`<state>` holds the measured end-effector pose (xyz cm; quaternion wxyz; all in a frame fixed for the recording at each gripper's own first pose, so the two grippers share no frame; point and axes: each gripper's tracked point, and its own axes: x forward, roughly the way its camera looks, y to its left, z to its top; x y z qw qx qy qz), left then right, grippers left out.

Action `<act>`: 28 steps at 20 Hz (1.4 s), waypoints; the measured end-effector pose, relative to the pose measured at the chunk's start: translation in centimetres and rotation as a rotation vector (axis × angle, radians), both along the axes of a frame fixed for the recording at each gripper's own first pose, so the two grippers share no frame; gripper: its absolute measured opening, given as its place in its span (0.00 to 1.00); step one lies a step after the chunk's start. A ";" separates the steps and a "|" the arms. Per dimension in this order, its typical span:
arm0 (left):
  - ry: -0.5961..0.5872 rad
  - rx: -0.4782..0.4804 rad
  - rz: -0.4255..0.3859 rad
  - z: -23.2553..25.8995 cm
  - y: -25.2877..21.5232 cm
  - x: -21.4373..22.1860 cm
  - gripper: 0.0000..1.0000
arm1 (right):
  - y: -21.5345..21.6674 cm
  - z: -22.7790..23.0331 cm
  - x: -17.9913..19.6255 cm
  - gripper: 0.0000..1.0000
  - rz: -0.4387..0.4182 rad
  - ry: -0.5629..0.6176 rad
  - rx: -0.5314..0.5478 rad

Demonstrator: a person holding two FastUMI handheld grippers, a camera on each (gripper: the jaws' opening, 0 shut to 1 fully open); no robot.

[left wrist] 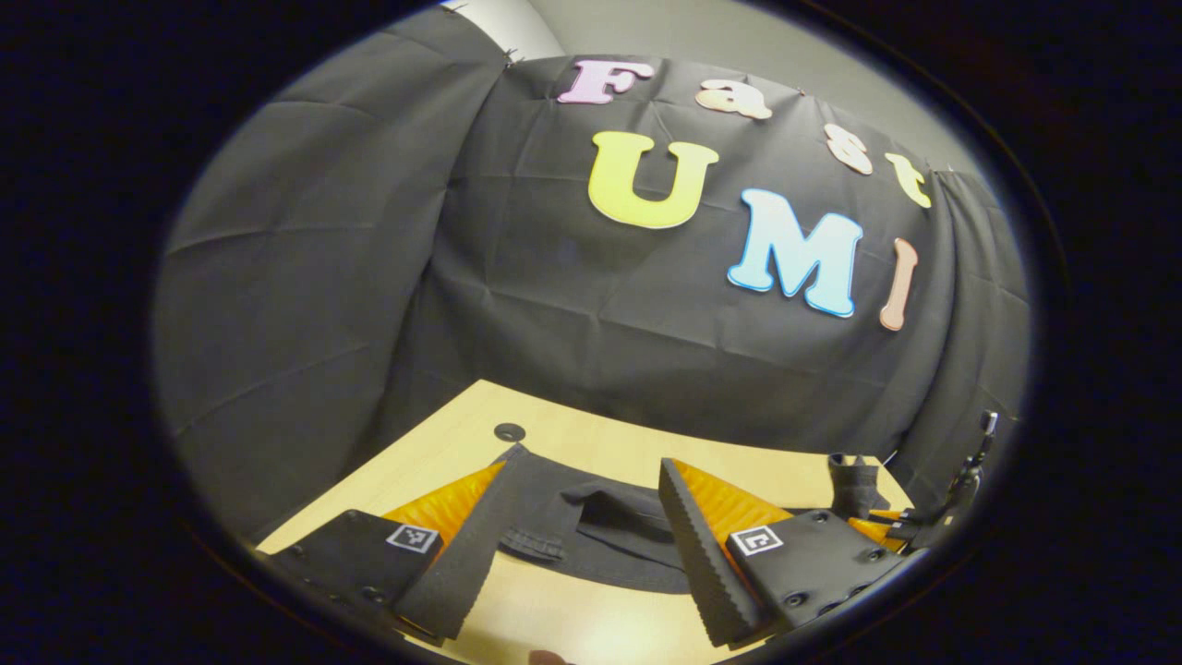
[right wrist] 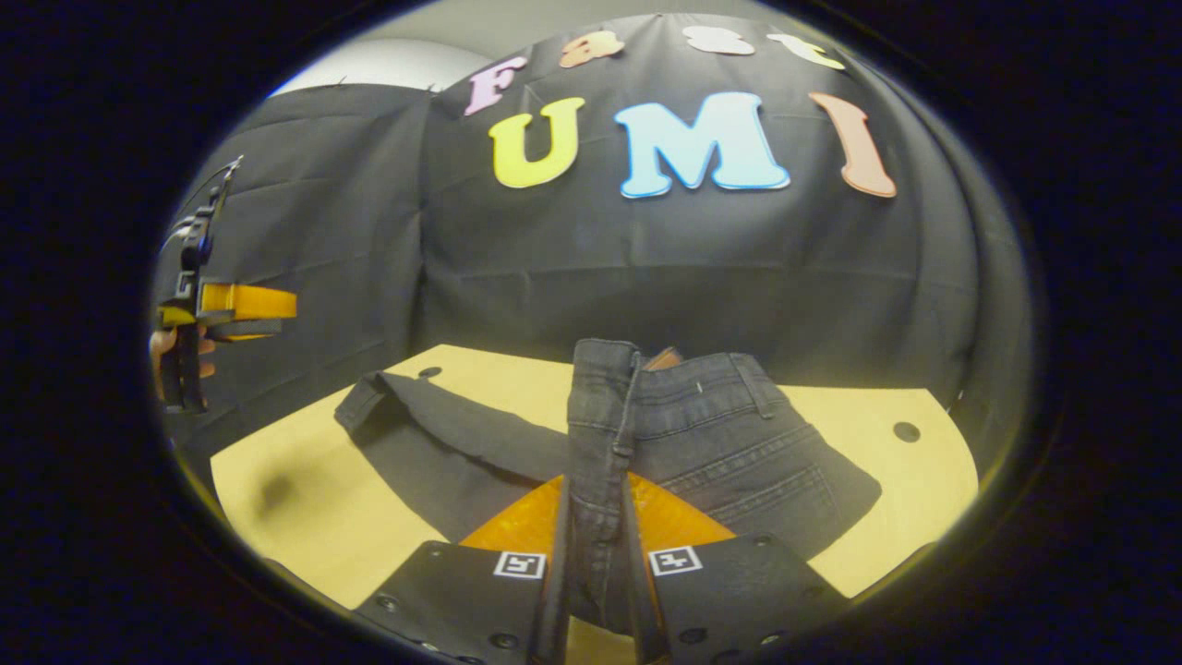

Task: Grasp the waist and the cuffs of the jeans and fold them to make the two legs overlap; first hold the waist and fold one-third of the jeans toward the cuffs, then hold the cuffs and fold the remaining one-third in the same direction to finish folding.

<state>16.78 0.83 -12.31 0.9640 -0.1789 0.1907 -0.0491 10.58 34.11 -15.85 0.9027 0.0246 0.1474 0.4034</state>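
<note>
While the right gripper (right wrist: 596, 554) has its fingers pinching the waistband of the dark grey denim jeans (right wrist: 702, 434), I'd lift that waist edge evenly and carry it toward the cuffs so the fold lands square. The left gripper (left wrist: 577, 545) sits spread above the far leg cuff (left wrist: 540, 540) on the light wooden table (right wrist: 295, 499). No brand readable; the waist patch (right wrist: 667, 358) is too small.

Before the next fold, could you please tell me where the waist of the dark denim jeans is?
In the right gripper view, the jeans' waist is lifted centre-frame above the pale wooden table, its edge pinched in the right gripper.
</note>
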 end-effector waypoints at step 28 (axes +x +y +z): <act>0.562 -0.814 0.410 -23.1 8.8 5.4 0.98 | -10.6 1.6 -0.2 0.79 -0.332 0.108 -0.107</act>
